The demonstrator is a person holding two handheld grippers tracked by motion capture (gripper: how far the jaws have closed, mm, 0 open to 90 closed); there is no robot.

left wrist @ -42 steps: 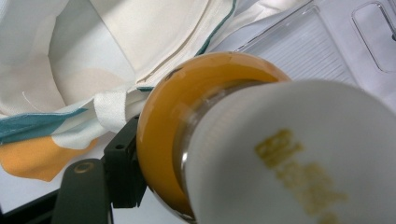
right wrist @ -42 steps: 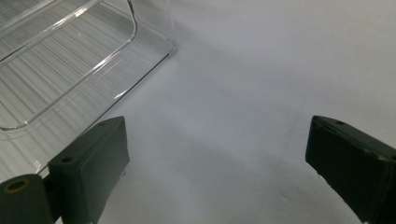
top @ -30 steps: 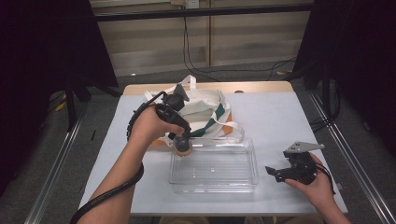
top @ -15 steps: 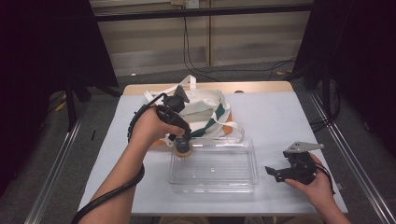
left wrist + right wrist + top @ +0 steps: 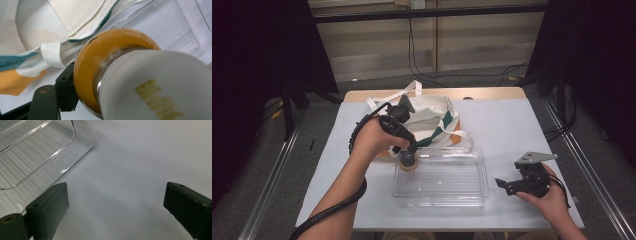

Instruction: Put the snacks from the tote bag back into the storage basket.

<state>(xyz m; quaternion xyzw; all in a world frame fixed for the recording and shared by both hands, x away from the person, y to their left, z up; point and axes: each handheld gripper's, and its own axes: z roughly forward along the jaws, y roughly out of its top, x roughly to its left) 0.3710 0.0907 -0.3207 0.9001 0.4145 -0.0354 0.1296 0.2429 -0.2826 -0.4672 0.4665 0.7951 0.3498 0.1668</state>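
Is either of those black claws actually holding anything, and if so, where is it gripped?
The left gripper holds a small bottle of orange liquid, pinched on its round body below the white cap. The right gripper is open and empty.

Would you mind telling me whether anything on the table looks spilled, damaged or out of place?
Nothing stands out. The left gripper holds a capped orange bottle at the clear tray's corner, the cloth bag lies behind it, and no spill is visible.
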